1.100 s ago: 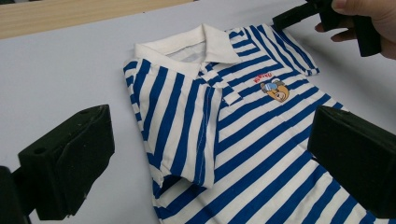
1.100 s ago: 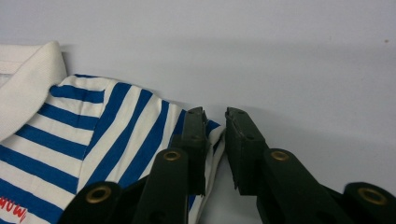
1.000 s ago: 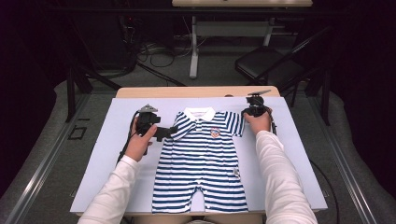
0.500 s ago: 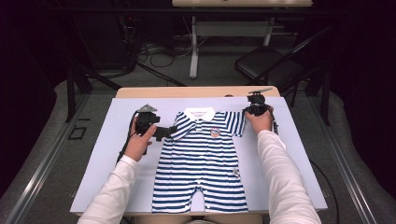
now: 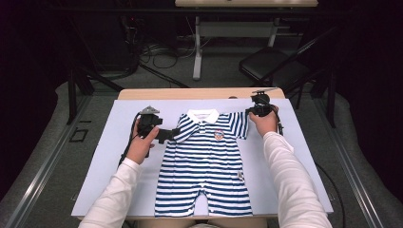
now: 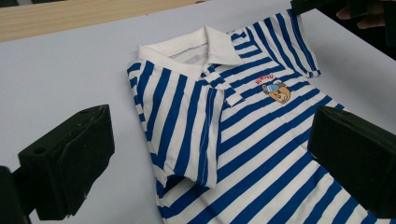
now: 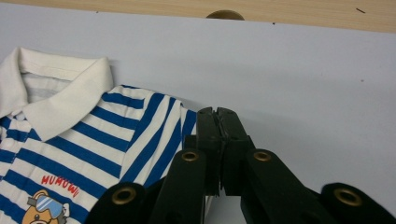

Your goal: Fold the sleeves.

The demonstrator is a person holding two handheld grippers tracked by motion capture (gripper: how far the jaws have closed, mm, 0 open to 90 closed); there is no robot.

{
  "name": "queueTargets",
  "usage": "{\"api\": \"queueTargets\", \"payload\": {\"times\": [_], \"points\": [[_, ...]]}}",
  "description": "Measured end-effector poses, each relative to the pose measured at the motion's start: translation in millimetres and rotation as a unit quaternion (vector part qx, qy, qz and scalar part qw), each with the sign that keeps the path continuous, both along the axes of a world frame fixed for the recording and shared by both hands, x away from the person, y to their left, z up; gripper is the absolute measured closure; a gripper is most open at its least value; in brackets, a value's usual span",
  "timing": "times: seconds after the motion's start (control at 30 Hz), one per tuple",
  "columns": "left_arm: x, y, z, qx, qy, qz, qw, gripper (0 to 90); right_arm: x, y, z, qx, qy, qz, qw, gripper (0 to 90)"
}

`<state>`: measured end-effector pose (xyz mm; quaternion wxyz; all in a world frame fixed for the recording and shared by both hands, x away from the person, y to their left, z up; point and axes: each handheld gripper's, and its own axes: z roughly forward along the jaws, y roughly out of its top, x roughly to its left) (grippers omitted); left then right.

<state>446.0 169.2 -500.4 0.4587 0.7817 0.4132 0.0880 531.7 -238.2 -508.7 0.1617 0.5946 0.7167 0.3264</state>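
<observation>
Striped cotton romper (image 5: 205,161) lies flat at the table's (image 5: 104,156) centre, collar at 12 o'clock. Right tool (image 5: 254,110) pinches 1 sleeve hem (image 7: 187,122) — a thin bite that could slip if pulled hard. Left tool (image 5: 164,135) gapes wide at the other sleeve (image 6: 180,121), gripping nothing — an uneven lift would skew the cloth.

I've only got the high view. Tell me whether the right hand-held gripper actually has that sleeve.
Observer: Yes. The right hand-held gripper is shut, with the edge of the striped sleeve pinched between its jaws.
Operator: Now report the left one.
Observer: The left hand-held gripper is open. Its jaws stand apart on either side of the other sleeve and do not press it.
</observation>
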Motion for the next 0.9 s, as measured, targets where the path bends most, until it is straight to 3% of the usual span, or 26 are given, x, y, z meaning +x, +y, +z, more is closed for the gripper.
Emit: {"api": "queueTargets", "payload": {"times": [0.37,0.9], "points": [[-0.3,0.0,0.6,-0.001,-0.002,0.001,1.0,0.9,-6.6,15.5,8.2,0.003,-0.01,0.038,0.9992,89.5],[-0.4,-0.1,0.7,-0.001,-0.002,0.001,1.0,0.9,-13.9,42.9,8.3,0.007,-0.014,0.086,0.9961,89.5]]}}
